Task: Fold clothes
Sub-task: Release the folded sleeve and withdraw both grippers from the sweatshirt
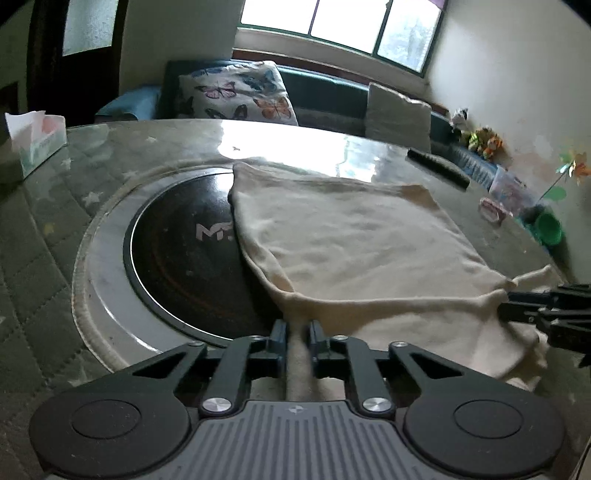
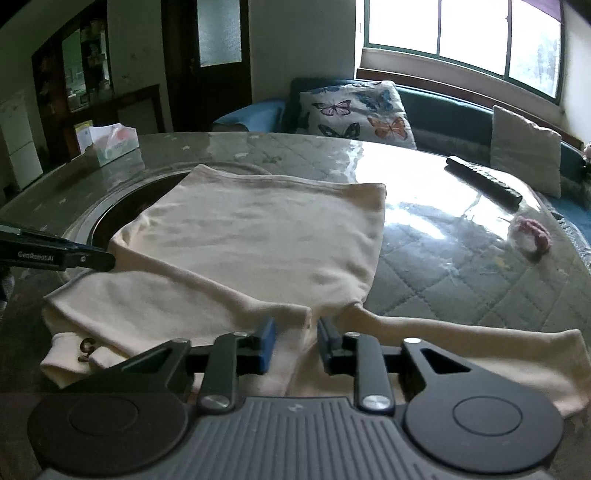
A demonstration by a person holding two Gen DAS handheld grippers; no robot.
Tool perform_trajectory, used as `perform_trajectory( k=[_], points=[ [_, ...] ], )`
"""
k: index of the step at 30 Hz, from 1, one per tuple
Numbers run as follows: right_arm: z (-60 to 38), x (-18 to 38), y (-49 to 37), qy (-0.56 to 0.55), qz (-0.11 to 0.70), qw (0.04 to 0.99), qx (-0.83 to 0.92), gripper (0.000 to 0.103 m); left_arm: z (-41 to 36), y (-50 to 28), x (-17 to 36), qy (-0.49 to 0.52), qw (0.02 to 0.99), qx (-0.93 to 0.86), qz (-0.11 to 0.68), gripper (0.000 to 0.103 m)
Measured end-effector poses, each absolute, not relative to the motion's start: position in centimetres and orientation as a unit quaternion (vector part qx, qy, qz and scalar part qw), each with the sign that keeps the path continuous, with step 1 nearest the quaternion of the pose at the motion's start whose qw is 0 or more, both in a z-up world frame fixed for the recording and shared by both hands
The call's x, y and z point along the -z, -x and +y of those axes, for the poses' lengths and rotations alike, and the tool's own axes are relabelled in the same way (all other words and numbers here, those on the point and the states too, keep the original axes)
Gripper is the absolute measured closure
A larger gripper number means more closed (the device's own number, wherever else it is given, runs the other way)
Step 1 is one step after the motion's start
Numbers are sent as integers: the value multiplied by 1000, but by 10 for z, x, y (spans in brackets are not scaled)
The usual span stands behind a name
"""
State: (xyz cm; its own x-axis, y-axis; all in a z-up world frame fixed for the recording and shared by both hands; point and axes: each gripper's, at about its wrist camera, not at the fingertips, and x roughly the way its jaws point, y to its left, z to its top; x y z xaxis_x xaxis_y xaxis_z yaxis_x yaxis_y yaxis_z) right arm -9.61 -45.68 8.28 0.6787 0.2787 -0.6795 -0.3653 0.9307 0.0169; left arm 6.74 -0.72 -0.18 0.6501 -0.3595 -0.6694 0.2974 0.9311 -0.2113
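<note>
Left wrist view shows the left gripper (image 1: pixel 298 328) low over the near edge of the counter (image 1: pixel 74 206), its fingers (image 1: pixel 279 332) pressed onto a bunched strip of the cream shirt (image 1: pixel 351 251) that runs back between them. The shirt lies spread flat on the counter, its left part overlapping the round black hob (image 1: pixel 177 251) set into the top, and its near edge is pulled taut between the two grippers. At the right edge of this view the right gripper (image 1: pixel 517 306) reaches in from the side and touches the shirt's near right corner.

Right wrist view has the right gripper (image 2: pixel 295 341) with fingers (image 2: pixel 266 341) narrowly apart, blue pads facing each other, and a fold of shirt (image 2: pixel 258 236) standing between them; whether the pads actually clamp the cloth I cannot tell. A sleeve trails to the right along the counter (image 2: pixel 461 266), and folded layers lie to the left below the left gripper (image 2: pixel 103 260), whose tip meets the shirt's edge.

On the counter's far side sit a tissue box (image 2: pixel 110 142) at left, a dark remote (image 2: pixel 484 181) at right, and a small pink item (image 2: pixel 532 238) near the right rim. Beyond the counter a butterfly cushion (image 2: pixel 358 112) leans on a teal sofa (image 2: pixel 450 110) under the window (image 2: pixel 472 33).
</note>
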Motion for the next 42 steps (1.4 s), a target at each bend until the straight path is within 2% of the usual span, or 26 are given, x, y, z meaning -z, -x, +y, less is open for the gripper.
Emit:
perform_trajectory(
  k=[4, 9, 16, 24, 25, 27, 28, 29, 31, 42],
  points=[
    [-453, -84, 95, 62, 349, 919, -174, 101, -1, -62, -7, 57, 915, 180, 358, 96],
    [-451, -84, 90, 60, 343, 923, -163, 100, 3, -64, -3, 56, 918, 160, 359, 101],
    [-459, -92, 106, 70, 344, 921, -168, 96, 9, -59, -7, 59, 919, 153, 359, 100],
    [-449, -89, 136, 102, 358, 905, -205, 96, -28, -50, -16, 30, 913, 208, 350, 97],
    [-450, -85, 138, 105, 361, 904, -202, 95, -33, -49, -15, 26, 911, 213, 352, 94],
    [-454, -84, 144, 105, 358, 907, -198, 92, -42, -46, -14, 19, 908, 222, 355, 80],
    [-458, -87, 147, 98, 355, 909, -196, 89, -46, -45, -13, 14, 907, 226, 355, 67],
    [-462, -90, 149, 91, 352, 911, -193, 80, -51, -43, -14, 10, 906, 230, 354, 58],
    [-474, -94, 153, 76, 346, 918, -177, 73, -61, -41, -15, 2, 905, 241, 351, 54],
    [-579, -90, 134, -6, 339, 941, 18, 70, -122, -38, -18, -51, 894, 286, 342, 46]
  ],
)
